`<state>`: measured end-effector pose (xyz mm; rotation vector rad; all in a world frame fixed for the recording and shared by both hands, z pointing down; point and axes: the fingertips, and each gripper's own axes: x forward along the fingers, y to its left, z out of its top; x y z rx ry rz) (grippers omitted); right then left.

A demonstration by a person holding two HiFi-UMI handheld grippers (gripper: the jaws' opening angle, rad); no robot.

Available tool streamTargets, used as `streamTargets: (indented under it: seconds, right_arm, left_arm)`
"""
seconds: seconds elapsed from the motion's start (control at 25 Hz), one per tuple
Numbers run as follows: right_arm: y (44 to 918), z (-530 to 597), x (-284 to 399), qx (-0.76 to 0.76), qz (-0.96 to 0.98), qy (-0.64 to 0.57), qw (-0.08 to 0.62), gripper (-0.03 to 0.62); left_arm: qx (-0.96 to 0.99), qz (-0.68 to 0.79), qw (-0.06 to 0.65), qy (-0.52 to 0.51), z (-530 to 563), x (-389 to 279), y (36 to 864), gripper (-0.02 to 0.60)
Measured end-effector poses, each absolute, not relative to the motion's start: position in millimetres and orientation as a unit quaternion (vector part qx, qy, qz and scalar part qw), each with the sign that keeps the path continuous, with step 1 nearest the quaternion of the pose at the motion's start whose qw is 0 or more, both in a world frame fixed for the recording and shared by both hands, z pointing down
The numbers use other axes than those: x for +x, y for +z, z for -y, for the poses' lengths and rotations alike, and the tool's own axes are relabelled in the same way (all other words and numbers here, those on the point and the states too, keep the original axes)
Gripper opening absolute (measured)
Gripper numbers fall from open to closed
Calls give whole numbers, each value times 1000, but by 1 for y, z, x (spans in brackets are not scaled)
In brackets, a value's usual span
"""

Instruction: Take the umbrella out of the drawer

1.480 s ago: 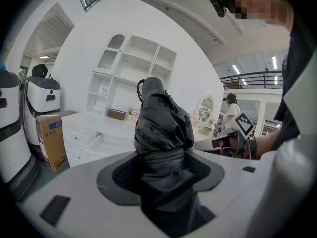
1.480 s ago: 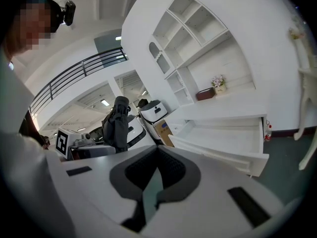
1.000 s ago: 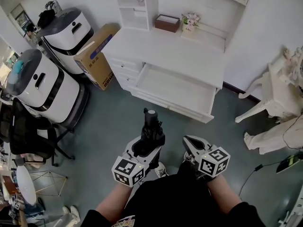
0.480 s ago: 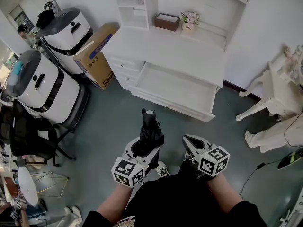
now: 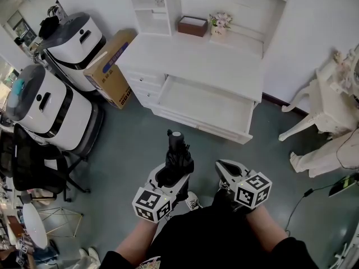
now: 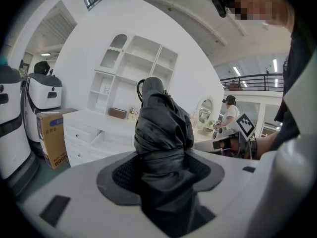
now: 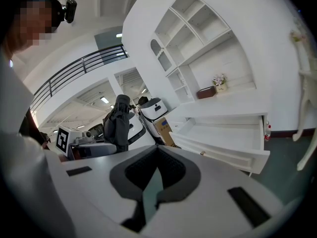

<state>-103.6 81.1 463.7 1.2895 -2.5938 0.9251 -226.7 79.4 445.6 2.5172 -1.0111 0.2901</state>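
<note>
Partly hidden: lower end of umbrella [image 5: 178, 157], sunk between jaws of left claw [image 5: 170, 175]. Grey-green floor [image 5: 132, 144]; white table [image 5: 196, 58] against wall, its drawer [image 5: 202, 106] pulled open, well apart from umbrella. Umbrella black, folded, fabric crumpled, upright, rounded cap on top, clamped in left claw. Right claw [image 5: 224, 171] beside it, jaws together, nothing between.

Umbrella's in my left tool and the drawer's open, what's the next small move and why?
Probably reach the right tool forward to push the drawer shut: the umbrella is already out, clamped in the left tool, and the drawer looks empty.
</note>
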Motion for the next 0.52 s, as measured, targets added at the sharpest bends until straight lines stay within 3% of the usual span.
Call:
streamTargets:
  seconds: [0.52]
  right_arm:
    - [464,-69,-106,422,852,304,52,2]
  left_arm:
    - [902,364,207,105,-69,-229,447,261]
